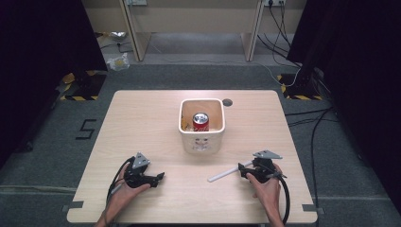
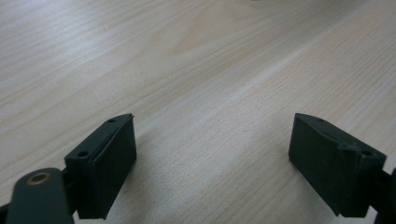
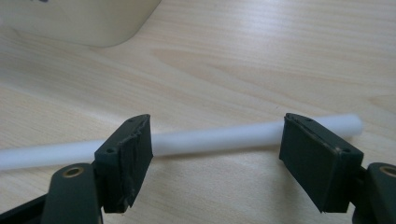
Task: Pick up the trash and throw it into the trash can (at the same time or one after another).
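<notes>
We note the right gripper (image 1: pixel 247 171) low over the bench (image 1: pixel 142 123), jaws released and standing wide around a white tube (image 3: pixel 210 139) that lies flat across them, pads not pressing it. The tube rests near the right, just in front of a cream bin (image 1: pixel 203 142) holding a red can (image 1: pixel 200 121). The left gripper (image 1: pixel 156 178) sits released over bare wood, near left.

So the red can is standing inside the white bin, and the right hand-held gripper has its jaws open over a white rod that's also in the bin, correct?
Not quite. The white rod lies on the table, in front of the white bin, not in it; the high view shows this. The rest holds: the red can stands inside the bin, and the right hand-held gripper has its jaws open over the rod.
</notes>
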The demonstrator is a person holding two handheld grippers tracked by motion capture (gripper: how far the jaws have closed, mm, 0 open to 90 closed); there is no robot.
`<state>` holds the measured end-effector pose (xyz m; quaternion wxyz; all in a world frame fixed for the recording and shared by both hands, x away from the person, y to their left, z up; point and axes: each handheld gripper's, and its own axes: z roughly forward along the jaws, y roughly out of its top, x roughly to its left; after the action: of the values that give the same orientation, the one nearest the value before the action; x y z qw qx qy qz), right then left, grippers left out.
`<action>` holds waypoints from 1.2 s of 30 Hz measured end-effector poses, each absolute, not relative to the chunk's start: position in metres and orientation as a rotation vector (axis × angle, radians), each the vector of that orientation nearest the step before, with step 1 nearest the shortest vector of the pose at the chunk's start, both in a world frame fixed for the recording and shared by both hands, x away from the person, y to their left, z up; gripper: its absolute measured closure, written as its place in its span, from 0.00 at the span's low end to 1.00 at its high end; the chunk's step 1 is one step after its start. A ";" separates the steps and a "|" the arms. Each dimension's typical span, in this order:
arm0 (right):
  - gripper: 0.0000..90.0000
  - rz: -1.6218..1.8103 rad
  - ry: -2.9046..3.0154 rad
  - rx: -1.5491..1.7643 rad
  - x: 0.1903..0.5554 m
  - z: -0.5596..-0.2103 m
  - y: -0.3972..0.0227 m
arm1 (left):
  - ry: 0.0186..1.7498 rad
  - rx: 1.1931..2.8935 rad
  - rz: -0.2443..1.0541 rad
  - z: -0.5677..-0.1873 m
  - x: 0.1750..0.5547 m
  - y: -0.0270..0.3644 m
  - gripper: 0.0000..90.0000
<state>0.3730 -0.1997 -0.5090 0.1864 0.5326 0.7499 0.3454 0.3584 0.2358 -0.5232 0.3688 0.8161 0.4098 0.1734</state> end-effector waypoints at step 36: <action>0.26 0.939 1.926 1.576 0.413 -0.509 -0.165 | 1.049 2.095 0.442 -0.523 0.359 0.236 0.16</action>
<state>0.4132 -0.1646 -0.5090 0.2384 0.5755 0.7032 0.3428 0.3591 0.2356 -0.5232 0.3695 0.8165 0.4088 0.1721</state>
